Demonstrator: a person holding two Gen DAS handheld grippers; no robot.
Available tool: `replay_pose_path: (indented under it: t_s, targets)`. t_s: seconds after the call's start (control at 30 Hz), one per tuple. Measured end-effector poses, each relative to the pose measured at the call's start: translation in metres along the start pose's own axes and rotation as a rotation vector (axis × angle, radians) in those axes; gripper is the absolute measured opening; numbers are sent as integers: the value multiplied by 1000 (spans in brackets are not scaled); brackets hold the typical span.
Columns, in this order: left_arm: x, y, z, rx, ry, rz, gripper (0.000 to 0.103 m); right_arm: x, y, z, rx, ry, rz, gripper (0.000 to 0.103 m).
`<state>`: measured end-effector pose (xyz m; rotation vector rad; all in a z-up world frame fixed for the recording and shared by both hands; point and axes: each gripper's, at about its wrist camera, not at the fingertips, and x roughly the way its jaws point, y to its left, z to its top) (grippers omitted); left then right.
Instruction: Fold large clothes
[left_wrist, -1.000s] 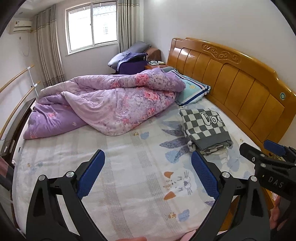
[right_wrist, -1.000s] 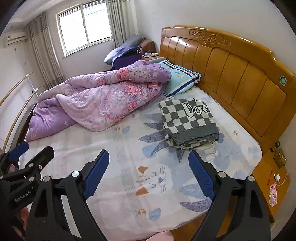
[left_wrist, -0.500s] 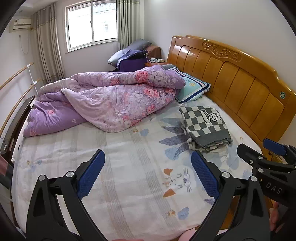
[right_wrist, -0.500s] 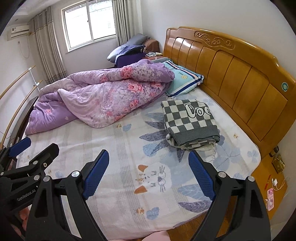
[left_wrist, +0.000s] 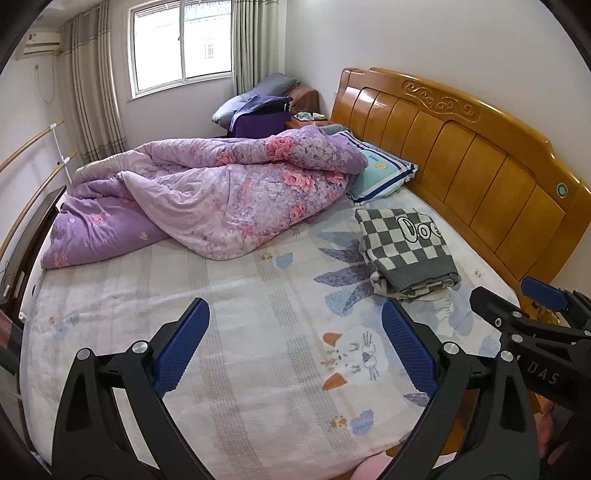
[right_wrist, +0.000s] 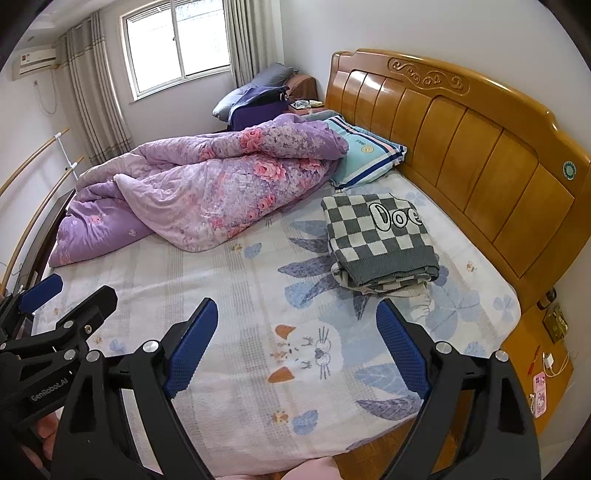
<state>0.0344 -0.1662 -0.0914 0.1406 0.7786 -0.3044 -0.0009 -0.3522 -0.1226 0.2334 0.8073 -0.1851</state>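
Note:
A folded grey-and-white checkered garment (left_wrist: 406, 251) (right_wrist: 380, 240) lies on the bed near the wooden headboard, on top of another folded piece. My left gripper (left_wrist: 295, 317) hovers open over the printed sheet, nothing between its blue pads. My right gripper (right_wrist: 297, 317) is open too, held above the sheet short of the checkered garment, empty. Each gripper shows at the edge of the other's view: the right gripper (left_wrist: 517, 314) at the right of the left wrist view, the left gripper (right_wrist: 70, 299) at the left of the right wrist view.
A crumpled purple floral quilt (left_wrist: 221, 192) (right_wrist: 207, 184) covers the far half of the bed. A striped pillow (right_wrist: 365, 155) leans by the wooden headboard (right_wrist: 461, 133). A bedside stand (right_wrist: 543, 362) with small items sits at the right. The bed sheet (left_wrist: 229, 295) is bare in front.

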Motion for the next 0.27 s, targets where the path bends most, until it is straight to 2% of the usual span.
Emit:
replay_pose_path:
  t_s: [0.27]
  targets:
    - [7,-2,-1,0,21,0,95,9,-5,6,3,17,9,84]
